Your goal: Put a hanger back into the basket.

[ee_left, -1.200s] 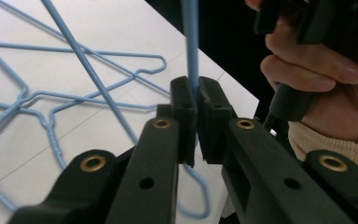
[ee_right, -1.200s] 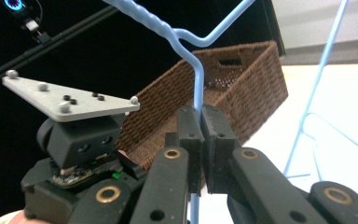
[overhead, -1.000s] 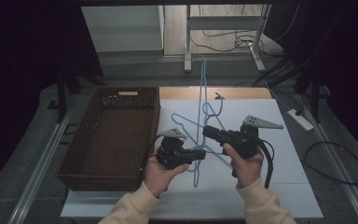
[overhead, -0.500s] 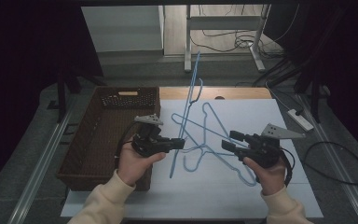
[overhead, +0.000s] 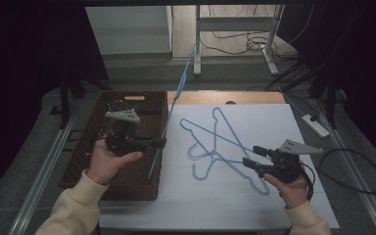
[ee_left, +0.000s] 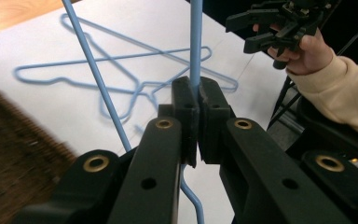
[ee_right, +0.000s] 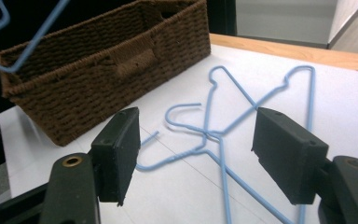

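High view: light, stiff blue wire hanger (overhead: 169,122) clamped mid-rod by left gripper (overhead: 162,143); right gripper (overhead: 253,157), at 4 o'clock, just opened, empty.

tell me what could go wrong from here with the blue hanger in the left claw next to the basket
1. The left claw pinches the thin blue wire hanger on one narrow bar, so it might swivel or slip in the grip.
2. The hanger's long lower end hangs over the brown woven wicker basket rim and may catch on it.
3. The right claw, just opened and empty, hovers near the two crossed blue wire hangers on the white table; these may tangle when one is lifted.
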The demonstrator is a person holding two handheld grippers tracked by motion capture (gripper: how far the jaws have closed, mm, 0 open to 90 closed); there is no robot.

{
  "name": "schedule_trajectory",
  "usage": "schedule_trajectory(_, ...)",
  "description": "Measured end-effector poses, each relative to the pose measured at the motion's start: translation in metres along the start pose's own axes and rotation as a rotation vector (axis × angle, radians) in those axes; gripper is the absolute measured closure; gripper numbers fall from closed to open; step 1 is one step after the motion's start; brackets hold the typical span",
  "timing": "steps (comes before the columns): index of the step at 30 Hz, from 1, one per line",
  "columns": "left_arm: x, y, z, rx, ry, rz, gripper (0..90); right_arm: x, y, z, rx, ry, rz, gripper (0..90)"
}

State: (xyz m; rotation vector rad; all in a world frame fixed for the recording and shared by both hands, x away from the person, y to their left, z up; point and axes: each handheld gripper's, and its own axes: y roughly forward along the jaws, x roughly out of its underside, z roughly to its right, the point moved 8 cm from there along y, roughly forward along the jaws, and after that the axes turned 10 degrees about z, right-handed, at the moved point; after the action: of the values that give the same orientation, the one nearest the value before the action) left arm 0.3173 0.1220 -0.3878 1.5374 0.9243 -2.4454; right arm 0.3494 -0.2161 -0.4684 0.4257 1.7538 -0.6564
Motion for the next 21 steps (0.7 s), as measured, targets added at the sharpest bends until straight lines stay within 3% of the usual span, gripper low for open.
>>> schedule_trajectory(10, 0.014, -0.044, -0.036, -0.036, 0.022, -0.042, 86.9, 0.013, 0.001, 0.01, 0.031, 0.008, -0.039, 31.9)
schedule_trajectory(13, 0.022, -0.058, -0.053, -0.054, 0.016, -0.056, 86.9, 0.014, 0.002, 0.011, 0.034, 0.006, -0.043, 31.9)
schedule_trajectory(14, 0.022, -0.058, -0.053, -0.054, 0.016, -0.056, 86.9, 0.015, 0.002, 0.011, 0.035, 0.005, -0.046, 32.0)
schedule_trajectory(16, 0.031, -0.067, -0.068, -0.059, 0.0, -0.077, 86.9, 0.016, 0.003, 0.011, 0.037, 0.004, -0.05, 32.0)
schedule_trajectory(18, 0.034, -0.069, -0.072, -0.06, -0.002, -0.086, 86.9, 0.017, 0.003, 0.012, 0.038, 0.006, -0.053, 32.0)
schedule_trajectory(21, 0.044, -0.072, -0.082, -0.06, 0.003, -0.13, 86.9, 0.019, 0.004, 0.012, 0.039, 0.006, -0.06, 32.0)
